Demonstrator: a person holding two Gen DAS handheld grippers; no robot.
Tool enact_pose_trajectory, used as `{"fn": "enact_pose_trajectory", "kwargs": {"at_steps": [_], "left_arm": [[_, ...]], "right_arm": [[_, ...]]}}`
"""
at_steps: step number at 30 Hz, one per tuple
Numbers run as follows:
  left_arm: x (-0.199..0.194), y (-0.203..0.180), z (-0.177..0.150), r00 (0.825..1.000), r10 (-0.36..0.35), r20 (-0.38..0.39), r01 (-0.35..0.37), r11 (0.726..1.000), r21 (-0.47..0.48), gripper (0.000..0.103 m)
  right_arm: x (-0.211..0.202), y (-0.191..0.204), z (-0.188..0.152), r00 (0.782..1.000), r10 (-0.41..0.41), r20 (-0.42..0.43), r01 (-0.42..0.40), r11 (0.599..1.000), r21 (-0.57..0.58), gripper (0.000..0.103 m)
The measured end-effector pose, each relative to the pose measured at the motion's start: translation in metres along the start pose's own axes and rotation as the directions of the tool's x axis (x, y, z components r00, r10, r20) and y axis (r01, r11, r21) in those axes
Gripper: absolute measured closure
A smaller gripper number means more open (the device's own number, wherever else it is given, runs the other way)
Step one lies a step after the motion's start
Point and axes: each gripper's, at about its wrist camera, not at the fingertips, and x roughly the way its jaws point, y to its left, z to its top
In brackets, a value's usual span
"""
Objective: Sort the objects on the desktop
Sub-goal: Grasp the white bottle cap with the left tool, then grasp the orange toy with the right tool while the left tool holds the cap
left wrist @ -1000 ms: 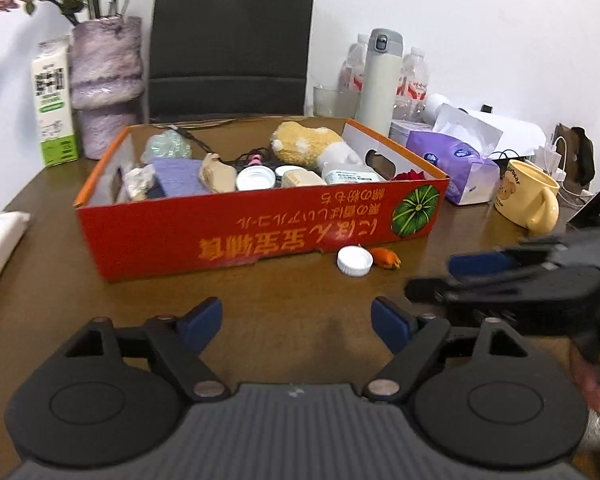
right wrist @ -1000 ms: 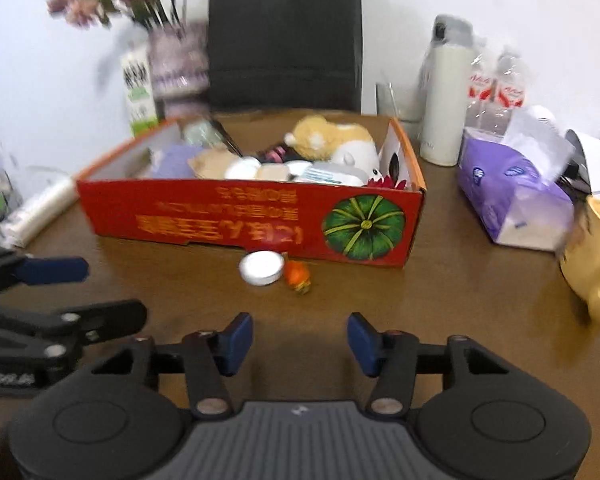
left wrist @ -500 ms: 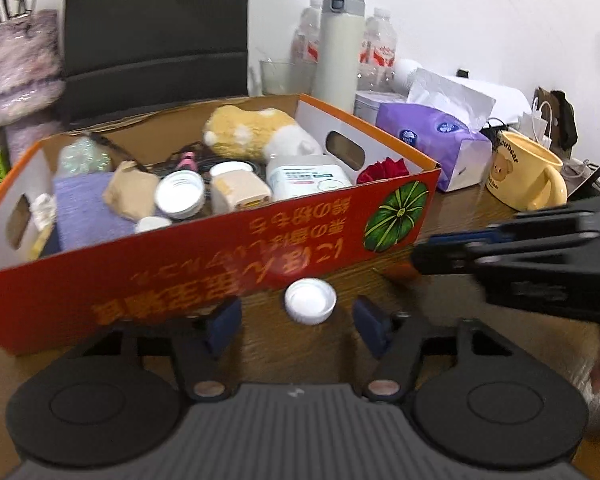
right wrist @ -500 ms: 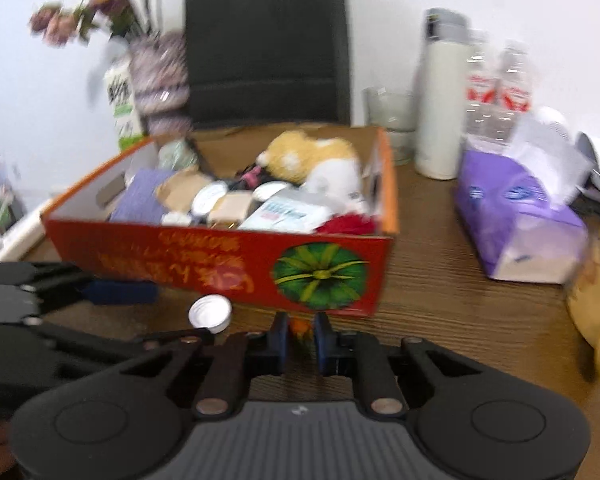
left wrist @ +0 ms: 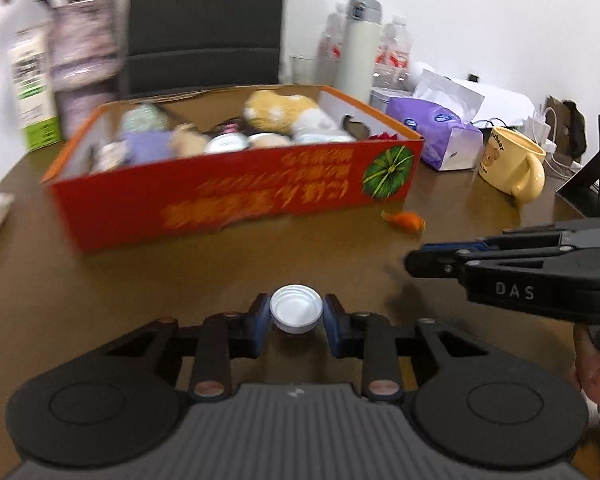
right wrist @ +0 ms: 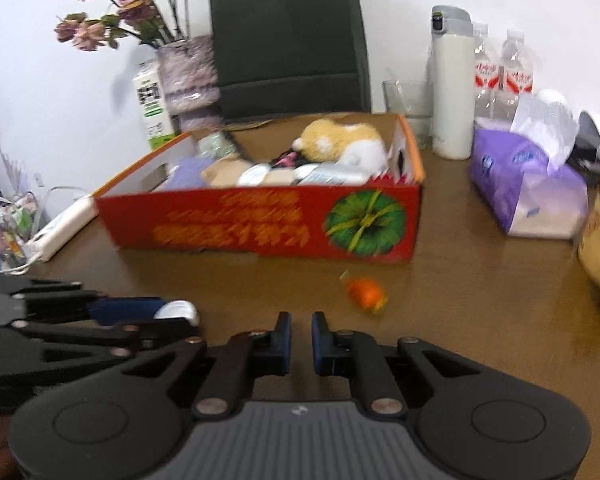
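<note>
White bottle cap [left wrist: 296, 314] sat pinched between the blue pads of the left gripper [left wrist: 296, 322], open side up, held just above the brown table [left wrist: 100, 280] and well short of the red cardboard box [left wrist: 236, 200]. From the right wrist camera only a pale sliver of the cap [right wrist: 178, 311] showed past the left gripper's [right wrist: 156, 312] dark fingers, low on the left.

The right gripper [right wrist: 300, 338] had its fingers drawn nearly together with a narrow gap between them and nothing in it. Seen from the left, it [left wrist: 432, 254] reached in from the right side, a bare hand [left wrist: 596, 368] wrapped around its handle.

A small orange toy [right wrist: 365, 292] with a bit of green at one end lay on the table ahead of the right gripper and slightly to its right, near the box's front wall but apart from it. The left camera placed it [left wrist: 406, 221] just off the box corner that carried the green pumpkin picture.

The box [right wrist: 268, 220] was crowded: a yellow-and-white plush [right wrist: 340, 142], a purple cloth and several jars and lids. To its right stood a purple tissue pack [right wrist: 528, 192], a tall white flask [right wrist: 452, 84] and a yellow mug [left wrist: 510, 166]. Behind the box were a dark chair back [right wrist: 288, 40], a vase of dried flowers [right wrist: 188, 68] and a milk carton [right wrist: 154, 108].
</note>
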Motion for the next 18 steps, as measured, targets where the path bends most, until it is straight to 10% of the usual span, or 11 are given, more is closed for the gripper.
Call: {"fn": "enact_pose_trajectory", "kwargs": {"at_steps": [12, 18], "left_arm": [[-0.08, 0.025, -0.065, 0.997, 0.069, -0.019, -0.07, 0.995, -0.064, 0.074], [-0.08, 0.02, -0.066, 0.998, 0.06, 0.002, -0.06, 0.997, -0.044, 0.074]], "right_arm": [[-0.061, 0.079, -0.07, 0.998, 0.054, -0.031, -0.057, 0.992, -0.113, 0.092], [-0.044, 0.044, -0.04, 0.989, -0.137, 0.057, 0.144, 0.98, -0.138, 0.058]]}}
